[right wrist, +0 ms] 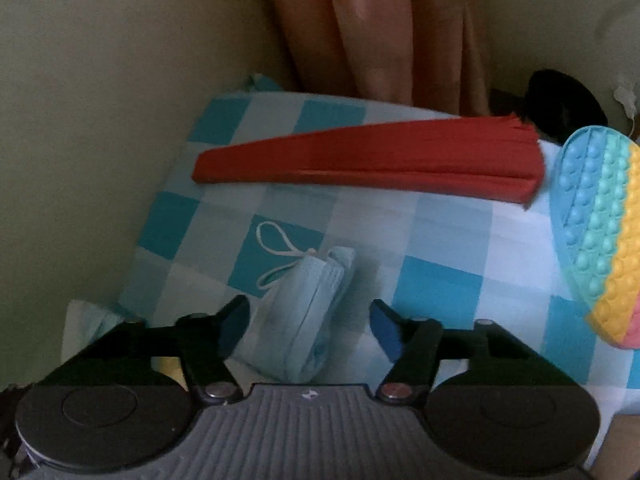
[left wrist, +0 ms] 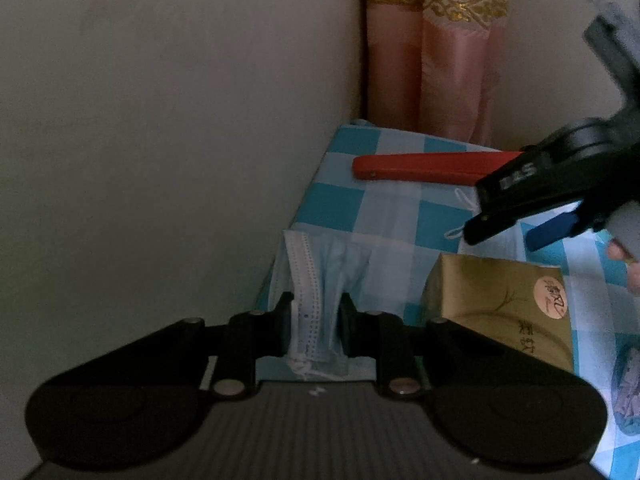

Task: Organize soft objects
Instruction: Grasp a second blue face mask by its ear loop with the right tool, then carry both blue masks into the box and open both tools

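My left gripper point(left wrist: 316, 316) pinches one face mask point(left wrist: 316, 280) at the desk's point(left wrist: 400, 216) near left edge. My right gripper point(right wrist: 310, 320), fingers wide, straddles a second mask point(right wrist: 304, 312). Risk: its ear loop point(right wrist: 276, 252) snags, or the thin fold slips free.

Both views were dim and bluish, with dark fisheye corners and bowed edges. The right gripper point(left wrist: 516, 228) smeared with motion blur in the left view; the curtain point(right wrist: 380, 28) looked soft, perhaps out of focus.
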The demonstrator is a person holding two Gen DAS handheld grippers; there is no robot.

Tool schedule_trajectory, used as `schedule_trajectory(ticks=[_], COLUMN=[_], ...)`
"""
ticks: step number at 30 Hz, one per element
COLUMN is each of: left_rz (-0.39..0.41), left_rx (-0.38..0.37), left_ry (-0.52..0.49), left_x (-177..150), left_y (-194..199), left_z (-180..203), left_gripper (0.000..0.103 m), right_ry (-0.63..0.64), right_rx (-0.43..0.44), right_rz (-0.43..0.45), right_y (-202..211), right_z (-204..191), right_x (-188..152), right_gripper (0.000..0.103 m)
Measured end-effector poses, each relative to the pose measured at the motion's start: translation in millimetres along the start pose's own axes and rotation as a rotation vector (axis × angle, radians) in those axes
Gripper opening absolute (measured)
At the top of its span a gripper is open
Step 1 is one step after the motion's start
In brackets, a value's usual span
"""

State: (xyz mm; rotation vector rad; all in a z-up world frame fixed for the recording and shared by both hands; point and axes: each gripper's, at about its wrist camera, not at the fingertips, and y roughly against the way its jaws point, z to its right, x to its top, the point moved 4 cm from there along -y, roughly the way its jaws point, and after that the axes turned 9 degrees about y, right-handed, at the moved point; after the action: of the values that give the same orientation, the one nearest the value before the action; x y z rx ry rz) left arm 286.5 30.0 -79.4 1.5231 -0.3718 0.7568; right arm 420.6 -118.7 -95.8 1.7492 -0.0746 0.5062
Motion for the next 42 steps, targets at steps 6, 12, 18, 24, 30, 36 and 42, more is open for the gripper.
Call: schedule_trajectory(ticks=[6,12,18,24,30,36,42], left_rz=[-0.009,-0.007,0.004,0.026,0.056,0.07,0.081], left_rx=[-0.015,-0.024,-0.033,-0.045,-0.052,-0.057,-0.071], left_ry=[-0.002,-0.001,0.013,0.007,-0.012,-0.025,-0.052], left_x=[0,0,2,3,6,4,0], left_y=[-3,-3,2,19,41,60,80], left_z=[0,-1,-3,-1,4,6,10], left_gripper=[0.021,0.021,0.021,0.021,0.021,0.021,0.021], right_ry=[-0.01,-0.004,0.026,0.067,0.122,0.114,0.128], right_rx=[0.004,-0.016,-0.029,-0.03,-0.046,-0.046,-0.039], right_rz=[-0.002,0.026,0.07,0.112,0.168,0.192,0.208], right_y=[-12,-6,17,53,92,117,143], right_z=[-6,-9,-11,-14,-18,-14,-9], right_x=[1,5,8,1,-10,-22,-48], right_gripper=[0.046,0.022,0.02,0.02,0.017,0.015,0.015])
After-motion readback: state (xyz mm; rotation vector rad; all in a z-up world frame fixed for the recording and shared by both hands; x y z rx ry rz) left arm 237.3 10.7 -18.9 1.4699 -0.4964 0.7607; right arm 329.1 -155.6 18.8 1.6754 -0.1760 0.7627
